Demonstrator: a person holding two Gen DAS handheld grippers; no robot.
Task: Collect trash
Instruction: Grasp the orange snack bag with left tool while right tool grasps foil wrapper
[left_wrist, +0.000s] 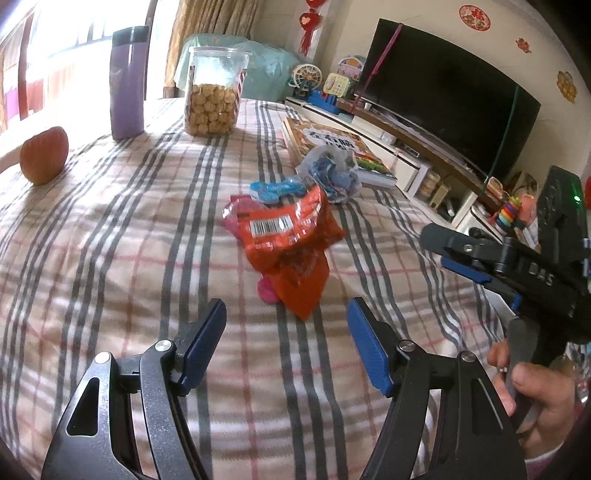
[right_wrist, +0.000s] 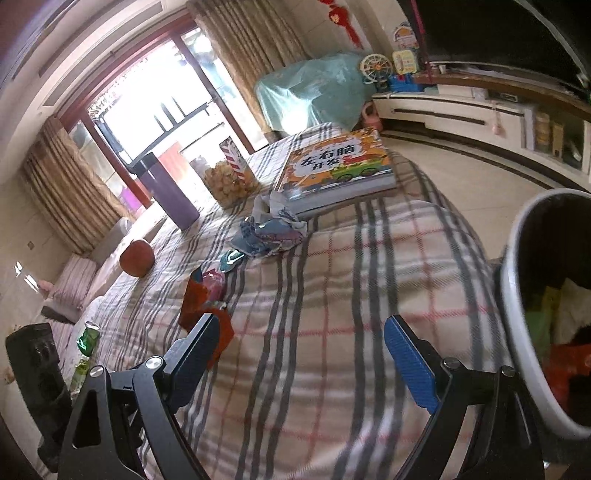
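The left gripper (left_wrist: 286, 328) and right gripper (right_wrist: 301, 347) both stand apart and empty. The red snack wrapper (left_wrist: 286, 236) lies on the checked blanket (left_wrist: 110, 258), overlapping a pink wrapper (left_wrist: 267, 291) (half hidden); a pinch may take only one, or catch the cloth.

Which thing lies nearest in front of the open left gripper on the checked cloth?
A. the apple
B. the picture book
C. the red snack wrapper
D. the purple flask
C: in the left wrist view the red snack wrapper lies just beyond the tips of the left gripper, while the apple, purple flask and picture book are farther off.
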